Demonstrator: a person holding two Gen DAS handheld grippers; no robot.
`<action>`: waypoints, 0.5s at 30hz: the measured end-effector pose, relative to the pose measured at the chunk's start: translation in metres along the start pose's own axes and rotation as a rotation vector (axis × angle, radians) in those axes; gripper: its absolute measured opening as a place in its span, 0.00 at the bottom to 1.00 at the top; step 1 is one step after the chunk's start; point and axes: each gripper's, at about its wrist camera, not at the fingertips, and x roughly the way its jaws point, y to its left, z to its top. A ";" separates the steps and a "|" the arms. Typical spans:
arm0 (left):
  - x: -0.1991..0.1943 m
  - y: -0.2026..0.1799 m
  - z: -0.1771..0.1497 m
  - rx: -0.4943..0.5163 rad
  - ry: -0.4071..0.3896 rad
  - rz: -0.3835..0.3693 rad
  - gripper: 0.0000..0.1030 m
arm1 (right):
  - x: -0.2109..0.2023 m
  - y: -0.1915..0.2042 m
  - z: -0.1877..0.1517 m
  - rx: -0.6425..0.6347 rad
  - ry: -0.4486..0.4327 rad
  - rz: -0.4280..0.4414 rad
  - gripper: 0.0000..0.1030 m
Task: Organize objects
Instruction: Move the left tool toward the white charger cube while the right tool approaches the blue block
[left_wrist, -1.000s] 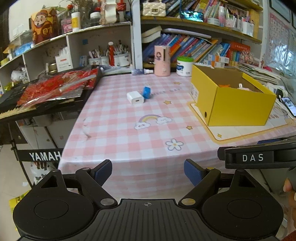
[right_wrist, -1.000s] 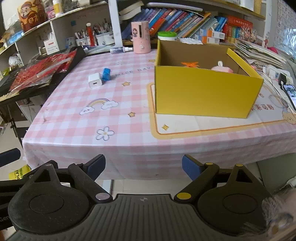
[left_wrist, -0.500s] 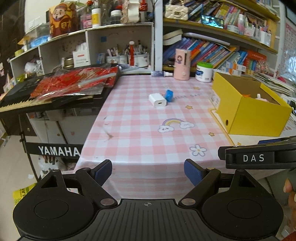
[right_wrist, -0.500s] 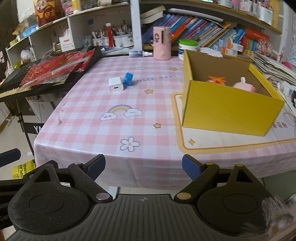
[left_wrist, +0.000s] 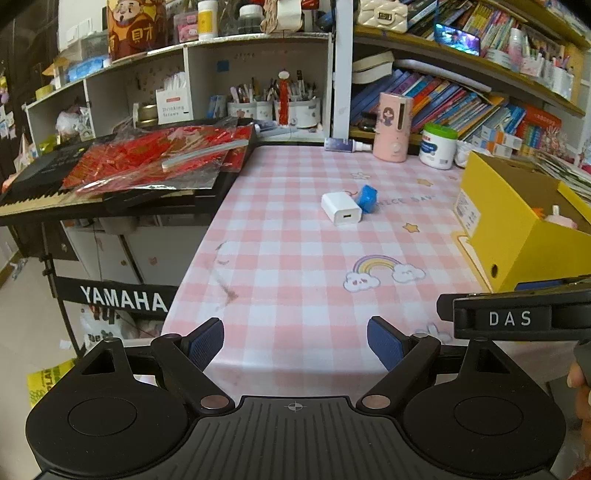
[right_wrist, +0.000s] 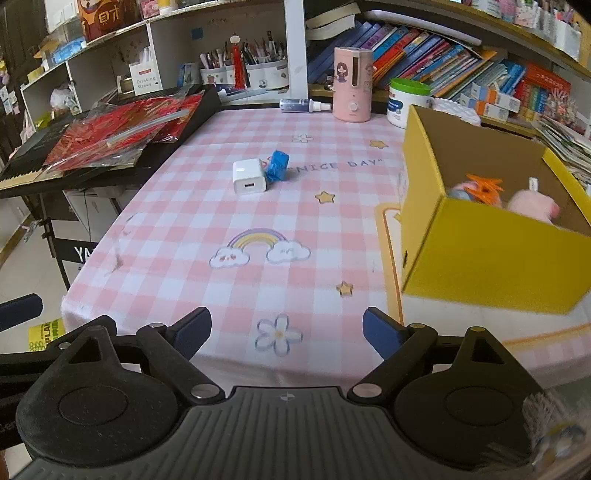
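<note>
Left cam: my left gripper (left_wrist: 295, 341) is spread wide w/ nothing in it, hanging off the table (left_wrist: 280, 258) edge bc nothing's picked yet. White charger (left_wrist: 341, 213) sits mid-table touching a blue block (left_wrist: 367, 198).

Right cam: right gripper (right_wrist: 286, 332) also wide, empty. Yellow box (right_wrist: 491, 254) at right already holds toys, prob the drop spot.

A lived-in home study: crammed bookshelves (left_wrist: 461, 99) at one o'clock, pen pots (left_wrist: 273, 107) at twelve, a Yamaha keyboard (left_wrist: 55, 192) at ten, and a pink checked tablecloth (left_wrist: 295, 266) underfoot of everything.
</note>
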 end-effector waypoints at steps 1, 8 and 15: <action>0.005 0.000 0.003 -0.001 0.002 0.002 0.84 | 0.006 -0.001 0.005 0.001 0.004 0.004 0.86; 0.038 -0.003 0.029 -0.013 0.015 0.008 0.84 | 0.038 -0.010 0.037 -0.003 0.018 0.030 0.85; 0.071 -0.009 0.055 -0.003 0.027 0.011 0.83 | 0.067 -0.018 0.076 0.003 -0.009 0.073 0.84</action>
